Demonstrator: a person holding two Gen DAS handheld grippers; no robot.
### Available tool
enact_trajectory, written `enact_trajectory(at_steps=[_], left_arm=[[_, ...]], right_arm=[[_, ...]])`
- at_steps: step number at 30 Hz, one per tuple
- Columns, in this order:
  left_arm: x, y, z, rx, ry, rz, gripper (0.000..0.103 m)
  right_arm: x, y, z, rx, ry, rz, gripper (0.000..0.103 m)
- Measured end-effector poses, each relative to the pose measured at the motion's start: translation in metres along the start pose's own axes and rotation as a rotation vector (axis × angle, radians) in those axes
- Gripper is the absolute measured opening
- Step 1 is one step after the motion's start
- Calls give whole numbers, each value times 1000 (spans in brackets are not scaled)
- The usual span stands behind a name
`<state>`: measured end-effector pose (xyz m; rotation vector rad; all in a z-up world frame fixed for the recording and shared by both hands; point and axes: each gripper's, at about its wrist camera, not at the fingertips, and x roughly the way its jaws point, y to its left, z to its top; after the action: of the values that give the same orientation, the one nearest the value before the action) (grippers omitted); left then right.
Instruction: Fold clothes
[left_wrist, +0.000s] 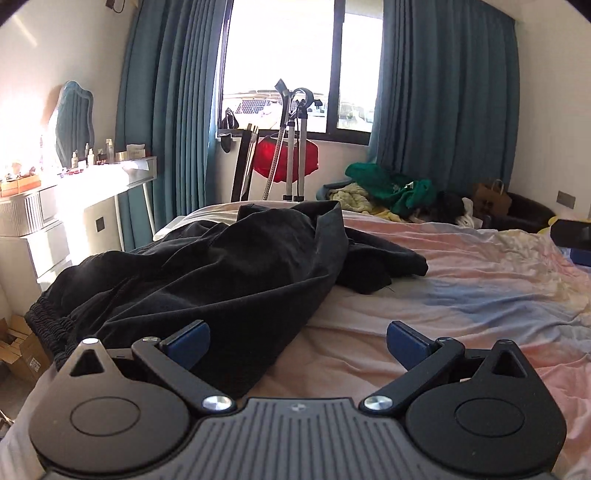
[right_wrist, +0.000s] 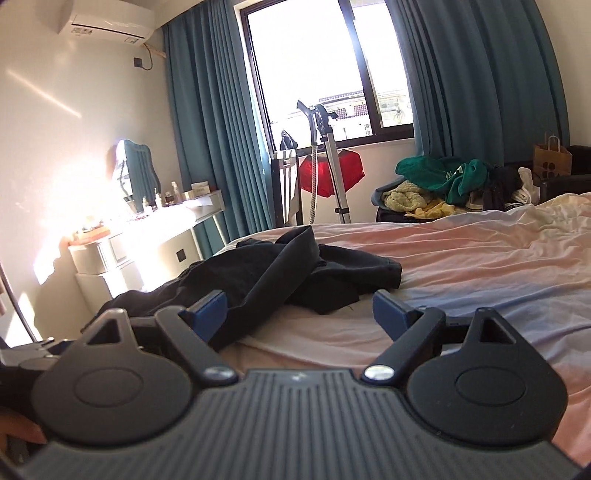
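Hovering both spread-fingered, empty: left gripper (left_wrist: 298, 341) just at the crumpled black garment (left_wrist: 207, 273) on the bed (left_wrist: 461, 295), right gripper (right_wrist: 300, 310) nearby; grabbing bunched layers could tangle my fold

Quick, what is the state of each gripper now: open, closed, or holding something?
Left gripper: open, holds nothing; black garment lies just ahead.
Right gripper: open, holds nothing.

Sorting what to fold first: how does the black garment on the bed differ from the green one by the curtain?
The black garment lies alone, spread across the bed, close to both open tools; the green garment sits off the bed, heaped on a pile with yellow fabric. The black one shows a gathered elastic edge; the green one bears a pale print. Both are crumpled, unfolded.
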<state>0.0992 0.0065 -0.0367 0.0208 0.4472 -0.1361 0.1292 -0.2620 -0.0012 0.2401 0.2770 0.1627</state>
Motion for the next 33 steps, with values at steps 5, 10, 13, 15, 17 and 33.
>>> enact_trajectory(at_steps=[5, 10, 13, 15, 17, 33], left_arm=[[74, -17, 36, 100, 15, 0, 103], [167, -36, 95, 165, -29, -38, 103], [233, -48, 128, 186, -35, -32, 103], [282, -52, 151, 144, -22, -23, 102], [327, -55, 167, 97, 5, -39, 100], [400, -81, 191, 173, 26, -49, 6]], right_arm=[[24, -26, -9, 57, -43, -108, 88], [57, -55, -40, 107, 54, -216, 88], [71, -65, -42, 130, 70, -217, 88], [80, -71, -42, 146, 57, -221, 88], [94, -77, -44, 149, 60, -225, 88], [144, -143, -68, 275, 117, -291, 88]])
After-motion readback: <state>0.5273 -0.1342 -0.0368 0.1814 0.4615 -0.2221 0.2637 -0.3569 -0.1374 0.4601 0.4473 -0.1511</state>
